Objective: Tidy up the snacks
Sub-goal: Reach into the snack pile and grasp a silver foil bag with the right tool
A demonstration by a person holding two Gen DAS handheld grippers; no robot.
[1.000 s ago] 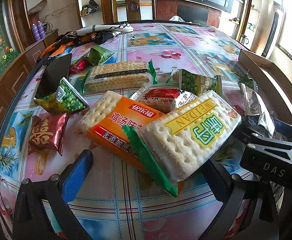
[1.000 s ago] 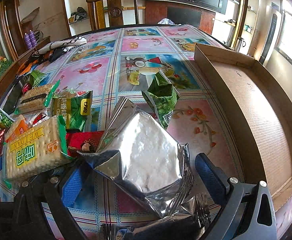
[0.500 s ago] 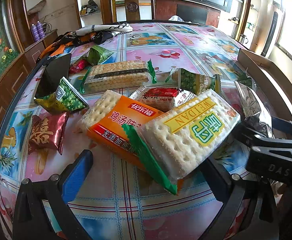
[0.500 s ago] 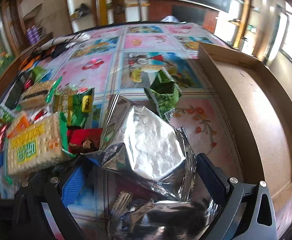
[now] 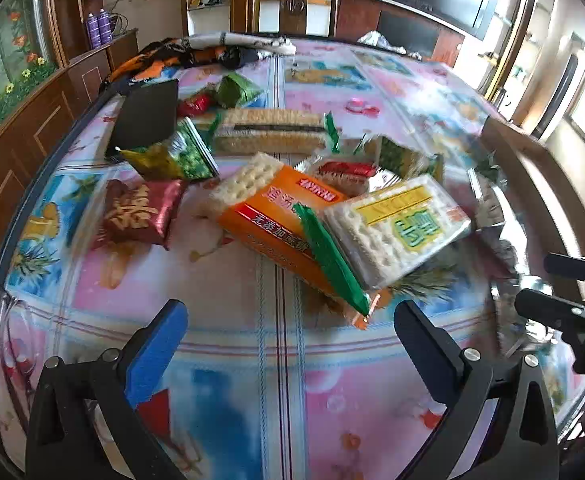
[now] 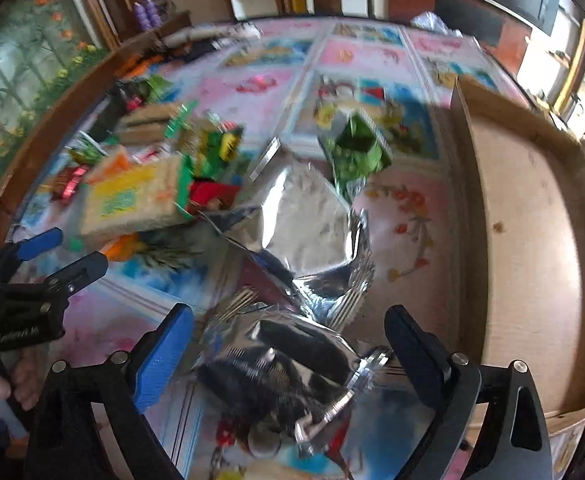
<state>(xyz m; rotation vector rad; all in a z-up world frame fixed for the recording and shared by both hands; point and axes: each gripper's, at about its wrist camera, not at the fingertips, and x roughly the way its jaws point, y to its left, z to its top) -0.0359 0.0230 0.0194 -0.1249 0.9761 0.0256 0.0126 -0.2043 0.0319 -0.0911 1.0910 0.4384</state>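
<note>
Cardboard tray (image 6: 532, 240) on tabletop (image 5: 276, 360) bare inside. Left tool (image 5: 290, 344) spread, gripping nothing. Right tool (image 6: 288, 344) spread around silver foil bag (image 6: 292, 360).

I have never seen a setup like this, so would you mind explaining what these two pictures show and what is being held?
A person holds a two-finger gripper in each hand; a fisheye camera on each looks along its fingers. The left gripper is open over a flowered table, just short of a yellow-label cracker pack lying on an orange one. The right gripper is open around a silver foil bag, with a second foil bag beyond and a cardboard box to its right. Nothing is gripped.
</note>
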